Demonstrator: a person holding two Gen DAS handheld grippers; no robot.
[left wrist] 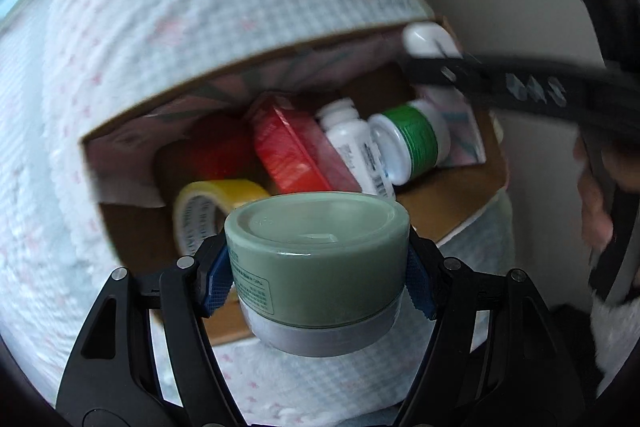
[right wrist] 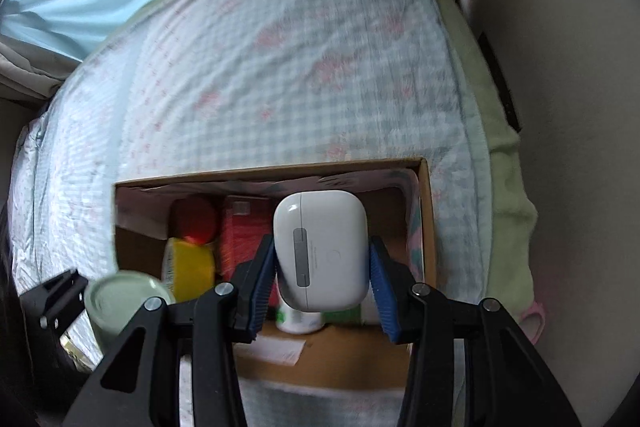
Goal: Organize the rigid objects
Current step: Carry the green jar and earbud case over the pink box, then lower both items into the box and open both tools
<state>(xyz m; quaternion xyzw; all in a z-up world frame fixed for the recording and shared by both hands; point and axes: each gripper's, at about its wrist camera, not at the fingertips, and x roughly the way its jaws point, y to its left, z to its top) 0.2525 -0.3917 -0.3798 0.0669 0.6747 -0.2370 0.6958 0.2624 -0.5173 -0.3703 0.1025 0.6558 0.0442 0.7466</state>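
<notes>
jar (left wrist: 316,259), sage-green lid, grey base

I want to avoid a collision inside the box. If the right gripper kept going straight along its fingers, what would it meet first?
Probably the white bottles lying in the cardboard box, right beneath the earbud case the right gripper holds; depth is unclear.

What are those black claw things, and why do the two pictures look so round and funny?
Those claws are grabbers that a person holds, one in each hand. Each carries a little camera with a very wide lens, which bends the picture. One picture looks along the left gripper, which squeezes a green jar. The other looks along the right gripper, which squeezes a white earbud case. Below them, a cardboard box sits on a checked bedspread. Inside it are yellow tape, a red box and two white bottles.
</notes>
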